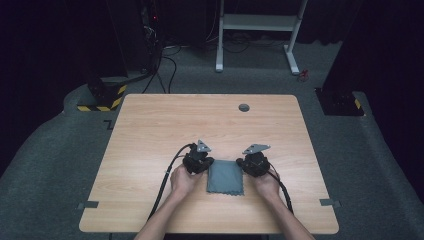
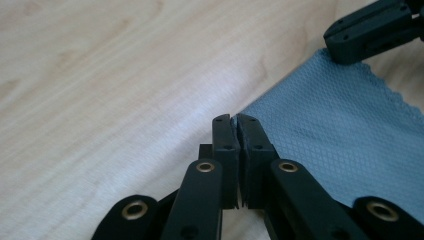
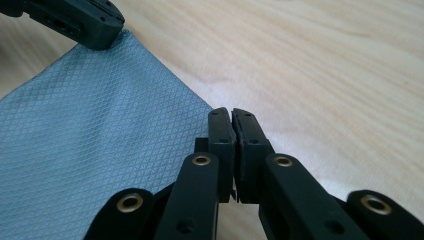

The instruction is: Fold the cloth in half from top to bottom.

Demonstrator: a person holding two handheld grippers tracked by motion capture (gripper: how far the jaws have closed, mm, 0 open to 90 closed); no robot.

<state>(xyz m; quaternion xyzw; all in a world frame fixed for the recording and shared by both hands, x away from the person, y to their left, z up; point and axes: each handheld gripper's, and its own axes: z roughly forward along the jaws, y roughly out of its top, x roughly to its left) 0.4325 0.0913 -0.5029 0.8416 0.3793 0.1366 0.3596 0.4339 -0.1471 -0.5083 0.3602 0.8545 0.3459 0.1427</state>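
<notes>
A grey-blue cloth [image 1: 226, 177] [image 2: 340, 130] [image 3: 100, 130] lies flat on the wooden table [image 1: 150, 130], near its front edge. My left gripper [image 1: 208, 163] [image 2: 235, 121] sits at the cloth's far left corner, its jaws pressed together with that corner pinched at their tips. My right gripper [image 1: 243, 163] [image 3: 231, 116] sits at the far right corner, jaws likewise together on that corner. Each gripper view also catches the other gripper farther off: the right one [image 2: 370, 32] and the left one [image 3: 80, 20], both resting on the cloth's far edge.
A round grey grommet [image 1: 244, 107] is set into the table near its far edge. Tape tabs [image 1: 88, 204] [image 1: 330, 202] mark the front corners. Bare wood stretches beyond the cloth. A white desk frame [image 1: 260, 22] and cables stand on the floor behind.
</notes>
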